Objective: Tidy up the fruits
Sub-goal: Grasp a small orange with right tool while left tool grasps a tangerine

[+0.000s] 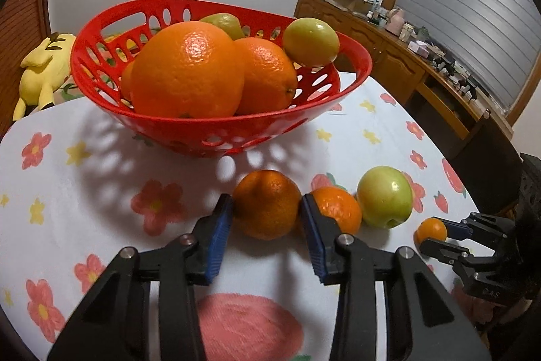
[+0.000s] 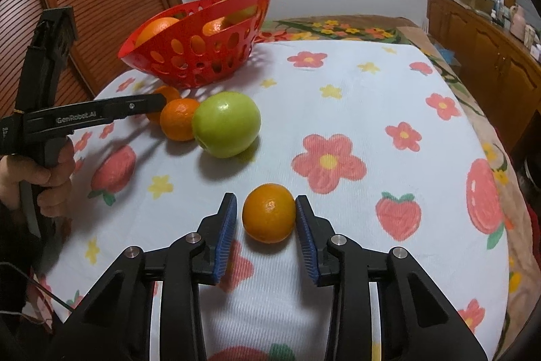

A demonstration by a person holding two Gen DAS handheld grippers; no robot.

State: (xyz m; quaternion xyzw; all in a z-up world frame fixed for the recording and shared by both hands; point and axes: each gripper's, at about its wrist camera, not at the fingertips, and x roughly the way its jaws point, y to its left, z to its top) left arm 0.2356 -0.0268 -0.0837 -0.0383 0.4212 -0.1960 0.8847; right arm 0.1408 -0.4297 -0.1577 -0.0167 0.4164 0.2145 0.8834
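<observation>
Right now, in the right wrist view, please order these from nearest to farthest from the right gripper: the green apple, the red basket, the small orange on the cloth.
1. small orange, between the fingers of the right gripper.
2. green apple, farther back, slightly left.
3. red basket, far back, left.

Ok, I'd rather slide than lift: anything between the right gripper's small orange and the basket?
Yes. A green apple and another orange lie on the cloth between the small orange and the red basket, and the left gripper reaches in there too.
</observation>
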